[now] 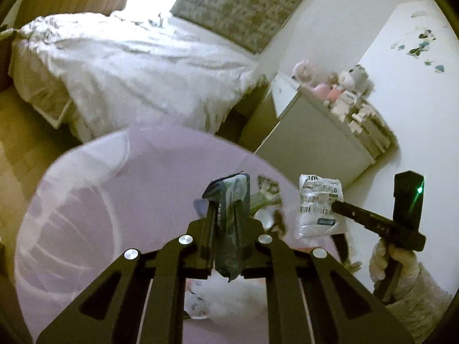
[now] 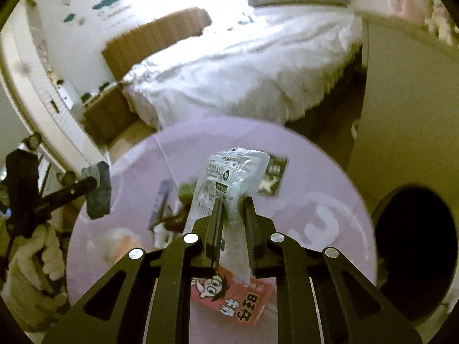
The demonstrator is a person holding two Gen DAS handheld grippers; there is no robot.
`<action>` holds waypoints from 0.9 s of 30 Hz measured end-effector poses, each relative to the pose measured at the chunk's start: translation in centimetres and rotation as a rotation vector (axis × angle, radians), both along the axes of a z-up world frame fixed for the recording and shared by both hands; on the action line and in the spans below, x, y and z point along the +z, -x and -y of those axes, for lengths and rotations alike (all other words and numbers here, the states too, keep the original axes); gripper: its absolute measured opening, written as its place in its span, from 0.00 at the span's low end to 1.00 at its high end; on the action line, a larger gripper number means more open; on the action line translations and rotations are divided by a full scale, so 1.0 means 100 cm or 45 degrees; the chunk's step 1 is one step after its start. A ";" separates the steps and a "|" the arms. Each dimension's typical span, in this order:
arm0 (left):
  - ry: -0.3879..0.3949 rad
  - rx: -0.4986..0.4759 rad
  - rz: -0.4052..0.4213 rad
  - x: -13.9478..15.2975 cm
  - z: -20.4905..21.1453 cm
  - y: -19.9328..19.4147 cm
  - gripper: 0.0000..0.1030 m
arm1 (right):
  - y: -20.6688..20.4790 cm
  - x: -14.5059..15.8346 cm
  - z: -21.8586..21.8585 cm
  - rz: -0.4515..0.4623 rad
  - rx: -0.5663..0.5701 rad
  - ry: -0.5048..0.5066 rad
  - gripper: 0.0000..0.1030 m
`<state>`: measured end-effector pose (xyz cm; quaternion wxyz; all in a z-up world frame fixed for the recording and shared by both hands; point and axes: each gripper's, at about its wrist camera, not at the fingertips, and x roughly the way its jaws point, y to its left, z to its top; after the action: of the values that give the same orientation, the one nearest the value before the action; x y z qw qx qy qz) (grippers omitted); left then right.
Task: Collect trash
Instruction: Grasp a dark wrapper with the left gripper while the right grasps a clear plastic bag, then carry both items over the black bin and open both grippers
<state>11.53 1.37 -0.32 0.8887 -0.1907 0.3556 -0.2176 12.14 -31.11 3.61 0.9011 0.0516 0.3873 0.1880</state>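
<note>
The left gripper (image 1: 226, 200) has its jaws pinching a dark grey-green wrapper (image 1: 229, 229) above the round lilac bench (image 1: 114, 200). To its right, the right gripper (image 2: 233, 215) has its jaws pinching a clear printed plastic packet (image 2: 229, 180) over the same bench. A pink carton (image 2: 229, 298) lies on the near bench, with a dark packet (image 2: 272, 175) farther off and blurred scraps, perhaps more wrappers, between.

A bed (image 1: 137, 66) with rumpled white bedding fills the room's middle. A patterned curtain (image 1: 246, 3) hangs behind the bed, a white cabinet (image 1: 312, 132) stands beside it.
</note>
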 end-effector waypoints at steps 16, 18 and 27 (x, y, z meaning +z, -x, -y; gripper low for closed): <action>0.056 -0.234 0.106 0.058 0.086 -0.004 0.12 | 0.037 0.068 0.067 0.192 -0.116 -0.020 0.15; 0.058 -0.281 0.108 0.059 0.105 -0.008 0.12 | 0.037 0.068 0.084 0.193 -0.160 -0.023 0.15; 0.063 -0.475 0.061 0.050 0.195 -0.028 0.12 | 0.037 0.047 0.167 0.152 -0.379 -0.025 0.15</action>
<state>14.32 -18.11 4.64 0.8363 -0.1380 0.3581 -0.3916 8.46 -47.79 8.32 0.9399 0.1060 0.3191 0.0589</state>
